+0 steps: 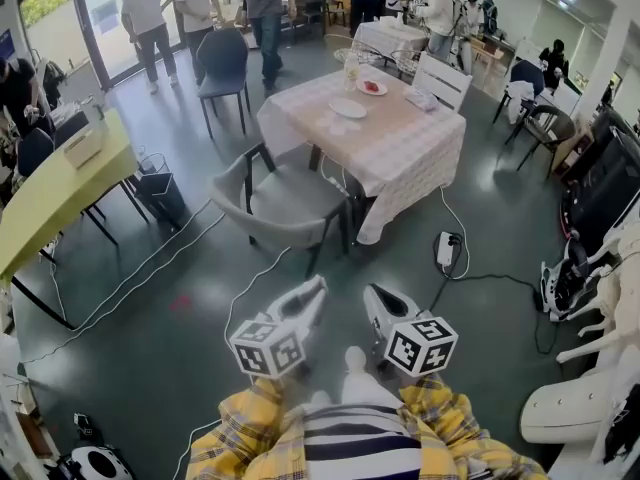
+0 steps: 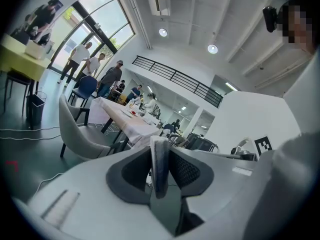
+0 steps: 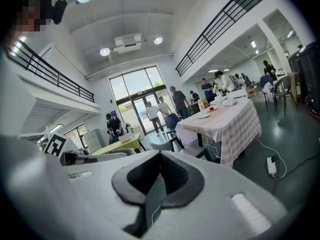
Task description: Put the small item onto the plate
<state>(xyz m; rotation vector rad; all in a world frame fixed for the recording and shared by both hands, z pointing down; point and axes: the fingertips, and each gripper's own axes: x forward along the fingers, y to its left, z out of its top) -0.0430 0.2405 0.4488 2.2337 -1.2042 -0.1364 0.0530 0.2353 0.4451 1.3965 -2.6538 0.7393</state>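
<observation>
A table with a checked cloth stands some way ahead of me. On it lie an empty white plate and, farther back, a plate with something red. Both grippers are low in the head view, close to my body and far from the table. My left gripper is shut on a small flat white item, which stands edge-on between its dark pads. My right gripper is shut with nothing in it. The table also shows in the left gripper view and the right gripper view.
A grey chair stands at the table's near side and a white chair at its far side. A power strip and cables lie on the floor. A yellow table and a bin are at the left. Several people stand at the back.
</observation>
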